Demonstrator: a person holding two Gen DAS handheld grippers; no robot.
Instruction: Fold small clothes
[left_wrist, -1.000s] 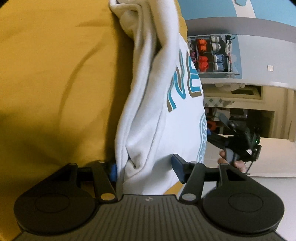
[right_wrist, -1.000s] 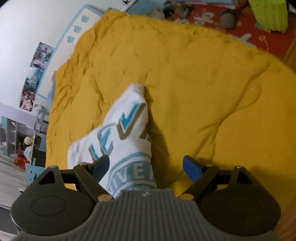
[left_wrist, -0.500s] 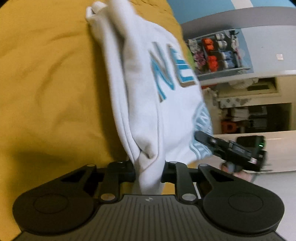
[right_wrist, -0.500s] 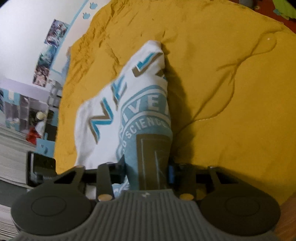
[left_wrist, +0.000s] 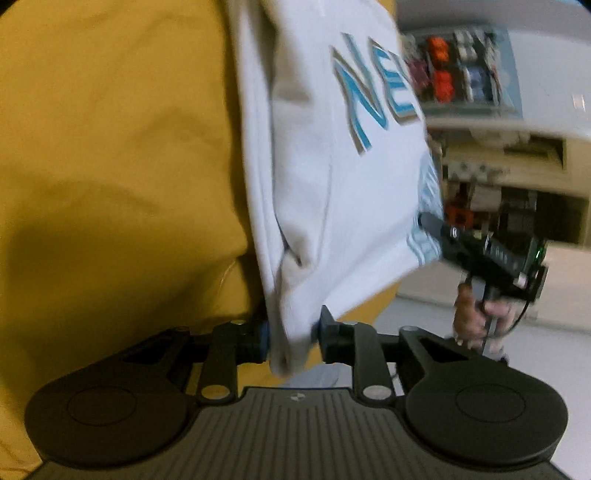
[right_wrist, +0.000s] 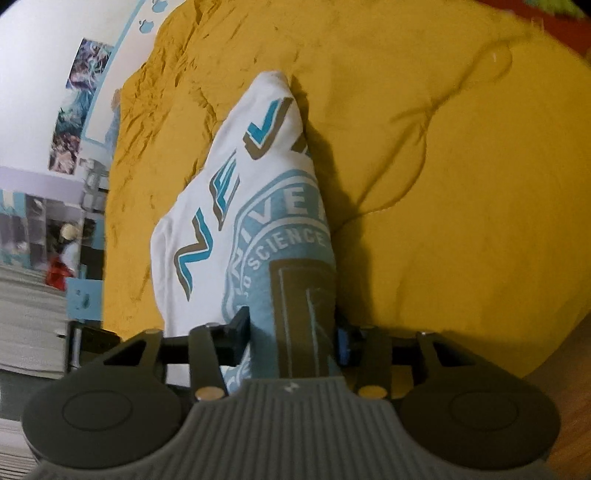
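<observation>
A small white T-shirt (left_wrist: 332, 177) with blue lettering and a round blue emblem is lifted off the yellow bedspread (left_wrist: 110, 147). My left gripper (left_wrist: 293, 334) is shut on a bunched white edge of it. My right gripper (right_wrist: 293, 338) is shut on the printed edge of the shirt (right_wrist: 258, 229), on the blue emblem. The right gripper also shows in the left wrist view (left_wrist: 480, 251), gripping the shirt's far corner. The cloth stretches between both grippers, its far end still resting on the bedspread (right_wrist: 443, 184).
A shelf with toys and boxes (left_wrist: 461, 74) stands against the wall beyond the bed. Posters (right_wrist: 81, 110) hang on the white wall. A pale floor (left_wrist: 480, 369) lies past the bed's edge. A wooden floor edge (right_wrist: 569, 387) shows at lower right.
Both grippers went from open around the shirt's edges to shut on them. They have since lifted the shirt and drawn it out between them.
</observation>
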